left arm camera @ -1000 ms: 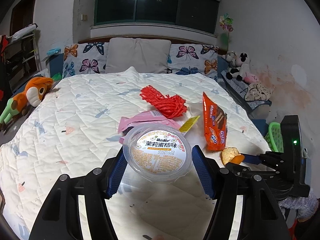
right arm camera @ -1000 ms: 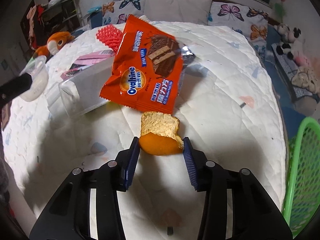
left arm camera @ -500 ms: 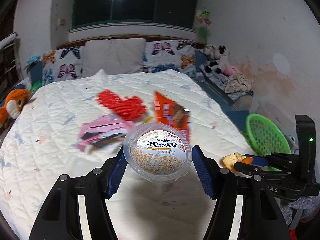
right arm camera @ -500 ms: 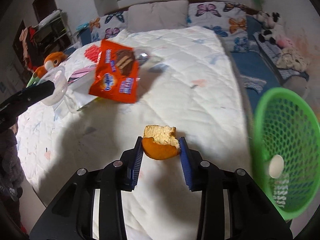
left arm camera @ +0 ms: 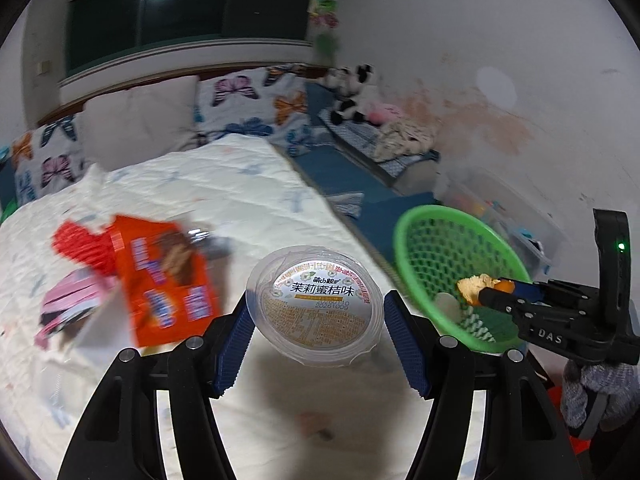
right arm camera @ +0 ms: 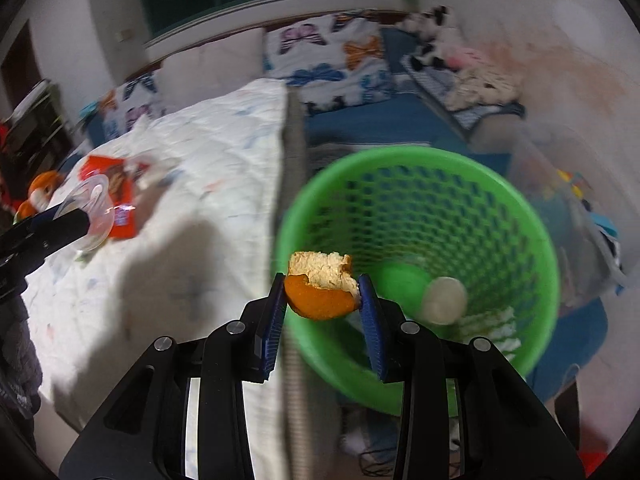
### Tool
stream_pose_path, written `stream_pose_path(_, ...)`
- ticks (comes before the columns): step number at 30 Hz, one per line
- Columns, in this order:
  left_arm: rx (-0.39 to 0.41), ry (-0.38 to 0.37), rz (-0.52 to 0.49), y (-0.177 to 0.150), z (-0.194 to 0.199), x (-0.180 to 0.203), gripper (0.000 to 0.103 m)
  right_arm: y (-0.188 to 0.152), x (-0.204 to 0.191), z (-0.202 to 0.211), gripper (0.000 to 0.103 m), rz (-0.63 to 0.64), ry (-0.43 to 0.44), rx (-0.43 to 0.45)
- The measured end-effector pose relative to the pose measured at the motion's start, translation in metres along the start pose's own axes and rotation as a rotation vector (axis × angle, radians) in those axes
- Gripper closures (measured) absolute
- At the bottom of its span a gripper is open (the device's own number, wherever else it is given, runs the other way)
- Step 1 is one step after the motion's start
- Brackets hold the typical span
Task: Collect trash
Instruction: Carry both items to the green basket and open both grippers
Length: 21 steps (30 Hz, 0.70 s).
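Right claw (right arm camera: 323, 294) clamped on orange peel (right arm camera: 320, 286), pads pressing both sides; jaws closed tighter on it within the last second. Peel hanging at near rim of green basket (right arm camera: 420, 216), which stands on the floor just beside the bed (right arm camera: 192, 152). White round scrap (right arm camera: 444, 300) and some striped paper already at basket bottom.

Left claw (left arm camera: 316, 320) gripping clear jelly cup (left arm camera: 314, 306), lid label facing camera, over bed edge, basket close to its right.

Judgement: carry-to-bin step, drop not yet done. For a clean drop: get peel past the near rim and over the basket middle before opening, release low so it can't bounce off the wall. Same for cup, which is light and likely to roll, so open only once well inside the rim. Stagger the two drops to keep claws from colliding over the opening.

Still on bed: orange snack wrapper (left arm camera: 168, 276), red mesh (left arm camera: 80, 244), pink packet (left arm camera: 68, 300). Blurred, details unclear.
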State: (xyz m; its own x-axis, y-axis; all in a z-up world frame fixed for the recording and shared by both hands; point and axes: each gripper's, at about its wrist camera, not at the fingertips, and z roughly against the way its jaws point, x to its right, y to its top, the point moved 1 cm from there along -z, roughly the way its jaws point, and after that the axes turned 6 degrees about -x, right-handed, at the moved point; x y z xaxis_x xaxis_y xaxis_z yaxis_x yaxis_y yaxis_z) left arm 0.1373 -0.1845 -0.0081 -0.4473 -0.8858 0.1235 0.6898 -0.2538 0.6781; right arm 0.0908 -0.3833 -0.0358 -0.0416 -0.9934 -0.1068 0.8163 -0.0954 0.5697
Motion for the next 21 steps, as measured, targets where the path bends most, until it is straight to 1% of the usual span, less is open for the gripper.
stream_pose_path(3,-0.012,-0.027,-0.030,0.008,-0.010,0.020,0.040,-0.004,0.022,0.000,0.066,-0.033,-0.031,-0.001)
stream_pose_path(5,-0.022,-0.042,-0.052,0.014,-0.018,0.035,0.040,-0.006,0.037,-0.002,0.064,-0.062,-0.040,-0.010)
stream_pose_path(11,-0.049,-0.078,-0.112,0.027,-0.039,0.068,0.040,-0.017,0.065,-0.004,0.061,-0.123,-0.058,-0.022)
stream_pose_path(16,-0.075,-0.102,-0.151,0.032,-0.057,0.088,0.040,-0.021,0.078,0.001,0.049,-0.153,-0.061,-0.014)
stream_pose_path(18,-0.092,-0.115,-0.156,0.034,-0.065,0.095,0.040,-0.023,0.082,0.005,0.049,-0.161,-0.069,-0.004)
stream_pose_path(21,-0.110,-0.123,-0.166,0.035,-0.078,0.103,0.040,-0.027,0.089,0.011,0.043,-0.181,-0.069,0.008)
